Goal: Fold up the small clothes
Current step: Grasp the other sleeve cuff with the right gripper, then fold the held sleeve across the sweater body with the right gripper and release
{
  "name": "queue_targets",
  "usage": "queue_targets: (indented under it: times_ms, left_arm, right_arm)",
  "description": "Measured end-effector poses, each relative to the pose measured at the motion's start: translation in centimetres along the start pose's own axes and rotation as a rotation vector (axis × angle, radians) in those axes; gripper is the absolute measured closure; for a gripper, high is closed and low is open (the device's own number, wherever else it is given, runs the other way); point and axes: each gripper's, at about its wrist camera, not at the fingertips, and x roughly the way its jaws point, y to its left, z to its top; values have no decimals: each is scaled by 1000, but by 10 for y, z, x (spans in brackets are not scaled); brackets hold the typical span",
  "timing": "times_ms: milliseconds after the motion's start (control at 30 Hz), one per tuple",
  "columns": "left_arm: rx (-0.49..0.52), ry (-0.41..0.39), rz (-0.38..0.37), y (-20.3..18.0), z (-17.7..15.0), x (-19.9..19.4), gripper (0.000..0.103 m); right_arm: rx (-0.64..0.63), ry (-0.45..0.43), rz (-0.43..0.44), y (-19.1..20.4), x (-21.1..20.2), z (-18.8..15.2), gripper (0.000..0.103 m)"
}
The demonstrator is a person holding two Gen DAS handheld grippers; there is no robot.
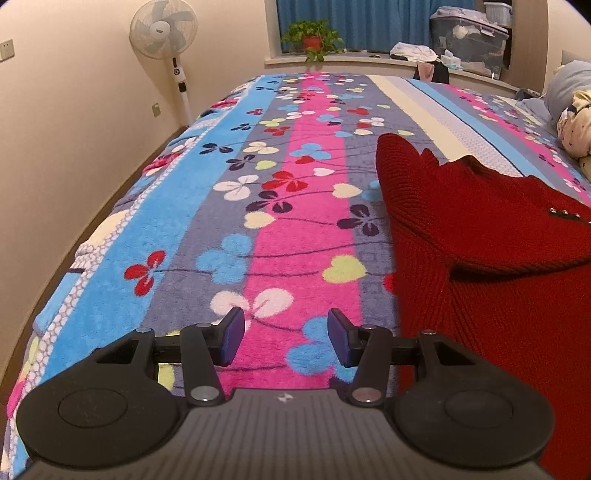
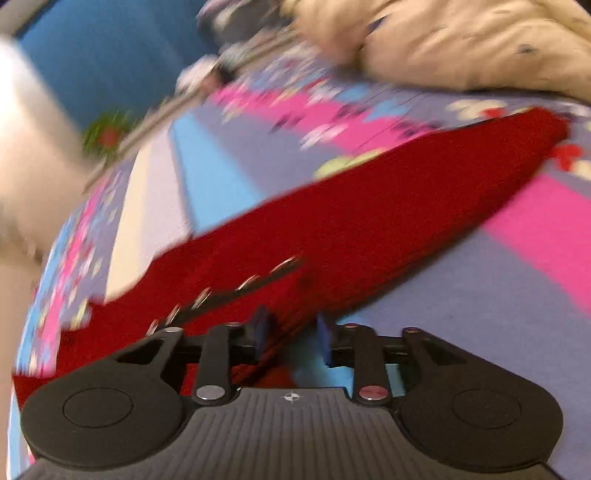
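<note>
A red knitted sweater (image 1: 480, 258) lies on the flowered bedspread (image 1: 280, 206) at the right of the left wrist view, with one part folded over. My left gripper (image 1: 285, 341) is open and empty over the bedspread, just left of the sweater. In the blurred right wrist view the sweater (image 2: 369, 221) stretches diagonally, with a row of metal buttons (image 2: 221, 291). My right gripper (image 2: 291, 336) has its jaws partly apart with the sweater's edge between them; whether it grips the cloth I cannot tell.
A standing fan (image 1: 164, 33) is by the left wall. A potted plant (image 1: 312, 37) and storage boxes (image 1: 469, 40) sit on the window ledge. Cream patterned clothing (image 2: 461, 40) is piled at the bed's right, also in the left wrist view (image 1: 576, 125).
</note>
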Motion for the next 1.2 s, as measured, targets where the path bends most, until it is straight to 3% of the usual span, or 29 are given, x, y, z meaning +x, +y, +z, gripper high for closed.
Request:
queue_targets:
  times_ms: [67,233,400,600,667,700,733,833,900,967,1067,1133,1200]
  left_arm:
    - [8,8,4,-2,-1,2,48]
    - [27,13,10,-7,-3,4,48]
    - [113,9,49,-16,-8,8,48]
    - [134,15,68,-19,-10,14,48]
    - [150,13,73,-20,-11,14,48]
    - [154,13,75,-20,-12,14,48]
    - [154,14,76,-20,-12,14,48]
    - [148,12,75,-19,-11,14,48]
    - [142,6,69,-19,-10,13,48]
    - [141,2,66,-18,-10,12,48]
    - [137,0,63,-18,-10,10,48]
    - [136,-3,64,-17,-10,8,48]
    - [128,-3,61,-16,-9,8,48]
  right_arm:
    - [-17,-49,-65,-22,-7,6,70]
    - [193,-76,-159,-80,0,31,59]
    - [396,-61,-167,-124,21,39,54]
    - [406,-111,-165,-130,38,55,55]
    - [410,-130,-170,-135,45,59,60]
    - [411,-138,-183,-138,48,62,77]
    - [412,-142,-195,-140,47,62,87]
    - [407,-188,-176,-136,45,67,91]
    - [285,-267,-175,-104,31,72,91]
    - [62,-369,-97,-48,7,71,91]
    - [-349,-467,184,56,-38,32,91]
    - [-575,-427,393,112,-60,-17,90]
    - [-690,-254,524,151,-63,-69,84]
